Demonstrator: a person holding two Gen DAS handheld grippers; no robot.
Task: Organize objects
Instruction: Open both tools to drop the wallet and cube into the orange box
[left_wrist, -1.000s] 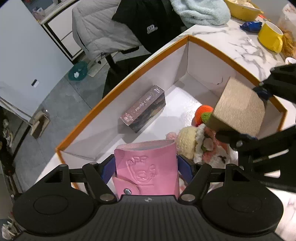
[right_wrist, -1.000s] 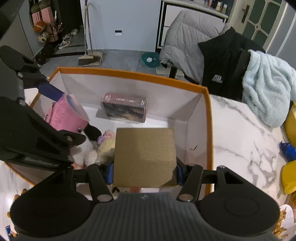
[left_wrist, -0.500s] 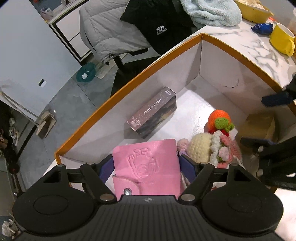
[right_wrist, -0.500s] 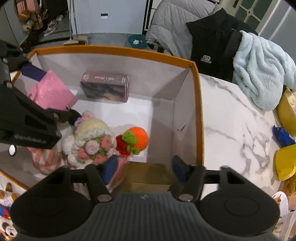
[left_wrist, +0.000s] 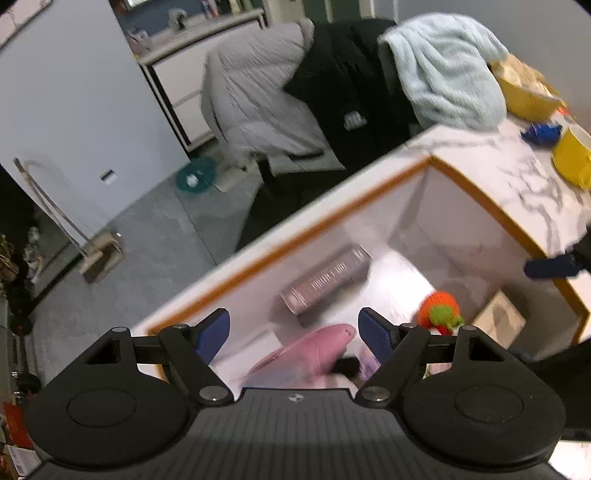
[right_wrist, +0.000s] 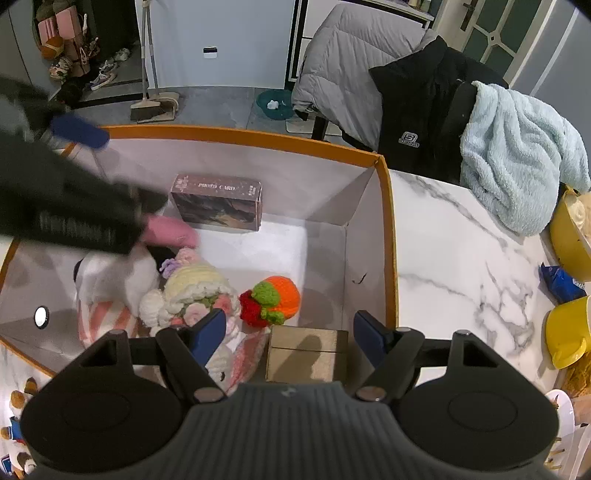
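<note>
A white box with an orange rim (right_wrist: 386, 206) stands on the marble counter. Inside lie a dark photo card box (right_wrist: 218, 203), a pink wallet (right_wrist: 168, 230), a crocheted doll (right_wrist: 192, 291), an orange crocheted fruit (right_wrist: 275, 299) and a gold cube (right_wrist: 306, 352). My left gripper (left_wrist: 293, 334) is open above the box; the pink wallet (left_wrist: 306, 354) lies below it, loose. My right gripper (right_wrist: 290, 338) is open above the gold cube, which rests in the box's near right corner. The left wrist view is blurred by motion.
On the counter to the right are a yellow mug (right_wrist: 565, 338), a yellow bowl (right_wrist: 570, 236), a blue wrapper (right_wrist: 561, 282) and a light blue towel (right_wrist: 517, 155). Grey and black jackets (right_wrist: 369, 85) hang on chairs behind the box. A broom (right_wrist: 153, 107) stands on the floor.
My left gripper opened and let go of the pink wallet, which dropped into the box; the gripper rose. My right gripper lifted a little off the gold cube.
</note>
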